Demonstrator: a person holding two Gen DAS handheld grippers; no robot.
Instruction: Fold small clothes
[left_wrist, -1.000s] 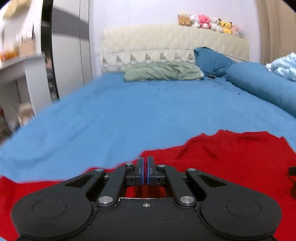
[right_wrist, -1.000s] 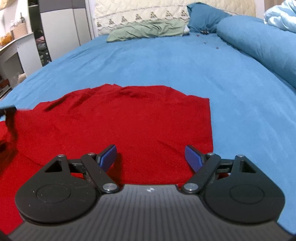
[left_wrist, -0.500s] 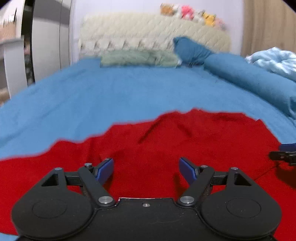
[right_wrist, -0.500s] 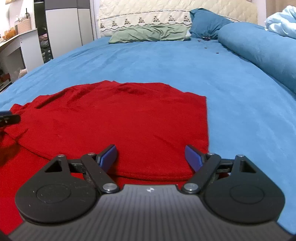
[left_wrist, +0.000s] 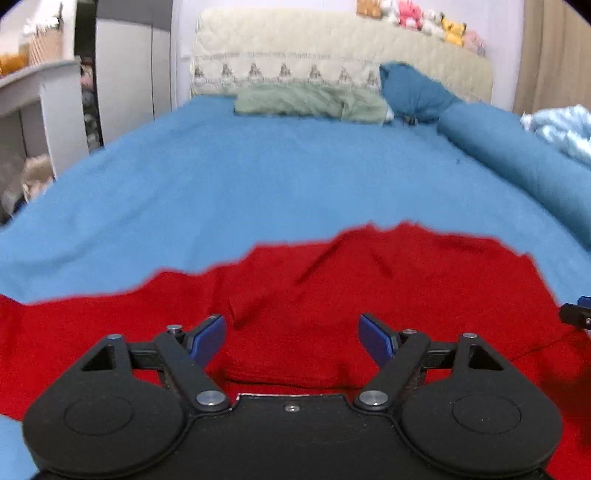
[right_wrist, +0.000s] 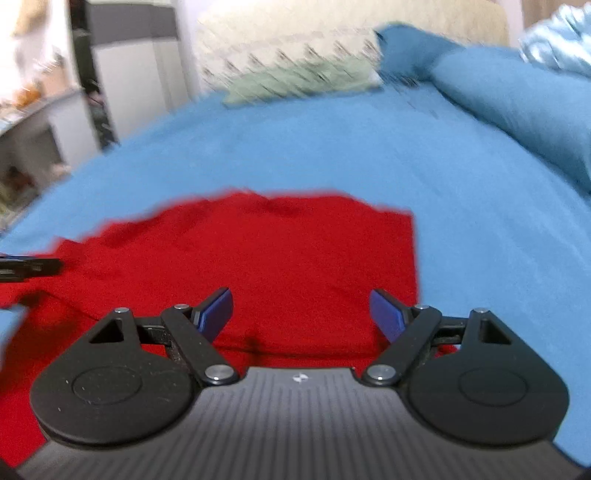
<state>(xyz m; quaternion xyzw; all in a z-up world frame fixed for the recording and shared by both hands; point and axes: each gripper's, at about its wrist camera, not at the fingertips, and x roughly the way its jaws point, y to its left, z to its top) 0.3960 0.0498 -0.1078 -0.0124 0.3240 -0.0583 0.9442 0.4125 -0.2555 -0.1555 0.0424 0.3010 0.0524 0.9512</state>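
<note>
Jaws of both grippers spread wide, holding nothing, red garment (left_wrist: 332, 295) flat just ahead of them

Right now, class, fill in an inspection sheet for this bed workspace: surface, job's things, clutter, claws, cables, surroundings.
Surface: blue bedspread, soft, lightly wrinkled.
Job's things: red garment lying spread on the bedspread, a folded edge near the claws.
Clutter: green pillow, dark blue pillow, blue bolster, pale blue blanket.
Claws: left claw open, holding nothing; right claw open, holding nothing; both above the garment.
Cables: nothing seen.
Surroundings: cream headboard topped with plush toys; grey shelf unit at left.
</note>
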